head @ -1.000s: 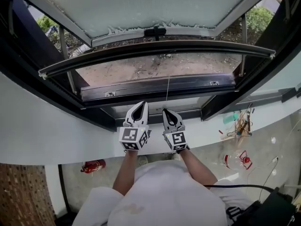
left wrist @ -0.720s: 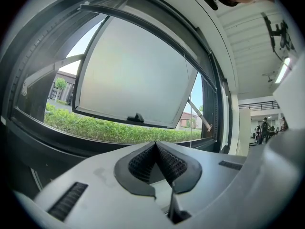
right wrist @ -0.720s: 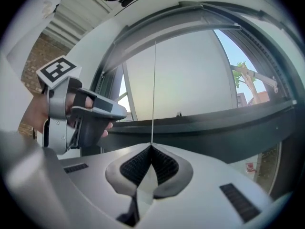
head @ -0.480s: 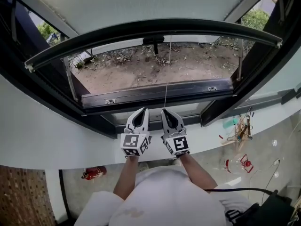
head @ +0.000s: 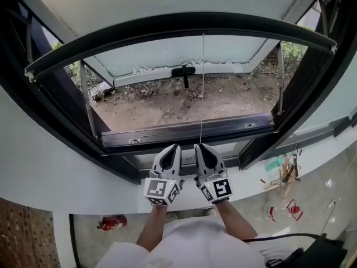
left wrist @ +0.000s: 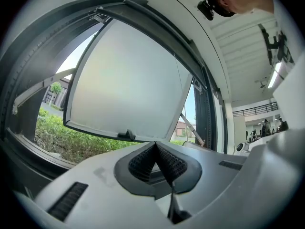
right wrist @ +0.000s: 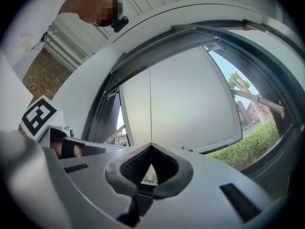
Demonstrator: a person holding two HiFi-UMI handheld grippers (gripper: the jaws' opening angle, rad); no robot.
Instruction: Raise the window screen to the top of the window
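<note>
Head view looks steeply down on an open window frame [head: 184, 134] that fills the upper two thirds of the picture, dark and bowed by the lens. Its frosted sash [head: 167, 57] is swung outward at the top centre, over bare ground [head: 184, 102] strewn with dry twigs. The window screen shows as a dark curved bottom rail [head: 167, 25] arching from the left edge to the upper right, high in the opening and above the sash's lower edge. The mesh above the rail is probably there, but it is too faint to make out. A white sill wall [head: 56, 166] runs below the frame.

At lower centre the two claws sit side by side, just beside each other and in front of the frame's bottom member. The left claw [head: 171, 148] [left wrist: 155, 145] is clenched, its ribbed pads meeting at the tips with nothing seen between them. The right claw [head: 202, 147] [right wrist: 151, 145] is clenched on a thin pull cord [head: 202, 94] [right wrist: 150, 104], which runs straight and taut from its tips up to the middle of the rail.

A small black handle [head: 184, 71] sits on the sash's lower edge. A red fire extinguisher [head: 111, 223] lies on the floor at lower left.
</note>
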